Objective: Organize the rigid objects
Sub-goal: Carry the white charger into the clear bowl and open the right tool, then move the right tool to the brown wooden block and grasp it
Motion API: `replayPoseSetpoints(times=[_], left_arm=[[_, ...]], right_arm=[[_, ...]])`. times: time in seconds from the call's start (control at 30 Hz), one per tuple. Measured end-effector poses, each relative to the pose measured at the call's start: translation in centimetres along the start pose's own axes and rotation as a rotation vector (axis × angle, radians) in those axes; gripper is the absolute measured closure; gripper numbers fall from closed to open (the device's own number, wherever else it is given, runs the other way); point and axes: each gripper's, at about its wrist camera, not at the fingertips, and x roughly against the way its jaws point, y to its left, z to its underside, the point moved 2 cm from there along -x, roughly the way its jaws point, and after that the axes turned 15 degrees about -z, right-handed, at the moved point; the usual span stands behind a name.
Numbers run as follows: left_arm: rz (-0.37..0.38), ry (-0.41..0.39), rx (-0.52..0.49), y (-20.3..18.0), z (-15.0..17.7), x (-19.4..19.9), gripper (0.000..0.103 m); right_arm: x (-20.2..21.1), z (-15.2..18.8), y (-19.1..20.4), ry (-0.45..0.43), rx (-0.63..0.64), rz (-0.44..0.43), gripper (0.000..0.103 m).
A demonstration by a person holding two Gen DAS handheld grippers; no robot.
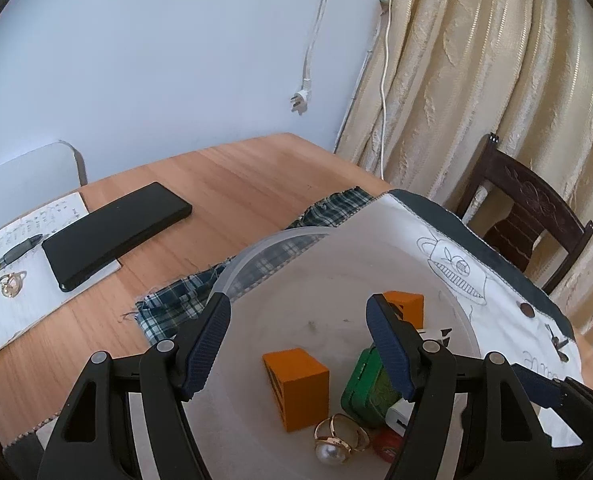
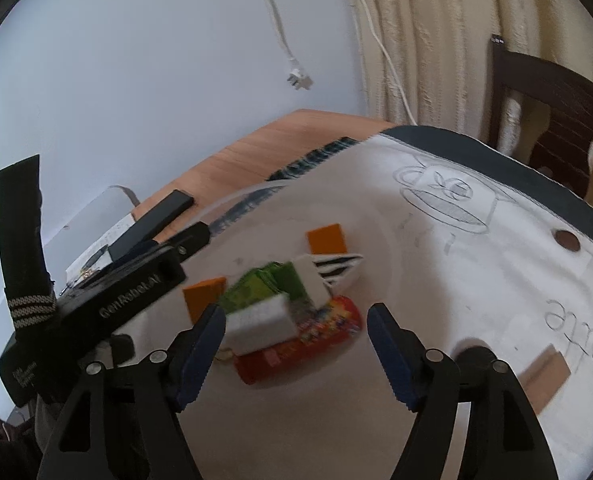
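Note:
A clear round tray (image 1: 248,256) lies on a white cloth (image 1: 408,240). In it are two orange blocks (image 1: 296,384) (image 1: 410,306), a green tin (image 1: 366,390), a pearl ring (image 1: 336,440), a white plug-like piece (image 1: 398,418) and a red item (image 1: 386,442). My left gripper (image 1: 298,304) hangs open over the tray, holding nothing. The right wrist view shows the same pile: orange blocks (image 2: 326,238) (image 2: 200,294), green tin (image 2: 264,284), white block (image 2: 260,322), striped piece (image 2: 336,266), red tube (image 2: 308,340). My right gripper (image 2: 296,316) is open just above them, empty.
On the wooden table to the left lie a black phone (image 1: 116,232), a notebook (image 1: 16,312), a pen (image 1: 12,256) and a gold ring (image 1: 11,283). A plaid cloth (image 1: 176,304) sits under the tray's left side. A dark chair (image 1: 528,208) stands behind, by the curtain.

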Motion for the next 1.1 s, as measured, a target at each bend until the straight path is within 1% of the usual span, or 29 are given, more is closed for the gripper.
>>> replayPoseSetpoints(times=[0.23, 0.37, 0.57, 0.67, 0.8, 0.9, 0.97, 1.03, 1.1], left_arm=[[0.005, -0.003, -0.018, -0.5, 0.2, 0.2, 0.031], [0.025, -0.003, -0.044, -1.2, 0.5, 0.5, 0.031], [0.086, -0.008, -0.140, -2.9, 1.5, 1.9, 0.031], [0.127, 0.006, -0.198, -3.8, 2.4, 2.7, 0.028], [0.152, 0.014, -0.263, -4.7, 3.4, 3.3, 0.027], [0.141, 0.020, -0.304, -5.4, 3.9, 3.2, 0.027], [0.124, 0.039, -0.322, -5.7, 4.1, 2.7, 0.026], [0.126, 0.056, -0.327, -5.8, 4.2, 2.3, 0.025], [0.112, 0.059, -0.336, -6.0, 4.2, 2.0, 0.023]], right_arm=[[1.0, 1.9, -1.5, 0.017, -0.044, 0.032, 0.026], [1.8, 2.8, -2.4, 0.017, -0.072, 0.048, 0.026], [2.9, 3.7, -4.1, 0.004, -0.126, 0.067, 0.026], [3.3, 4.1, -4.8, 0.000, -0.149, 0.077, 0.026], [3.6, 4.4, -5.4, -0.005, -0.166, 0.083, 0.026], [4.0, 4.6, -5.7, -0.011, -0.175, 0.088, 0.026], [4.4, 4.8, -5.7, -0.017, -0.178, 0.091, 0.026], [4.8, 4.9, -6.0, -0.024, -0.181, 0.094, 0.026], [5.2, 5.2, -6.4, -0.028, -0.187, 0.098, 0.026]])
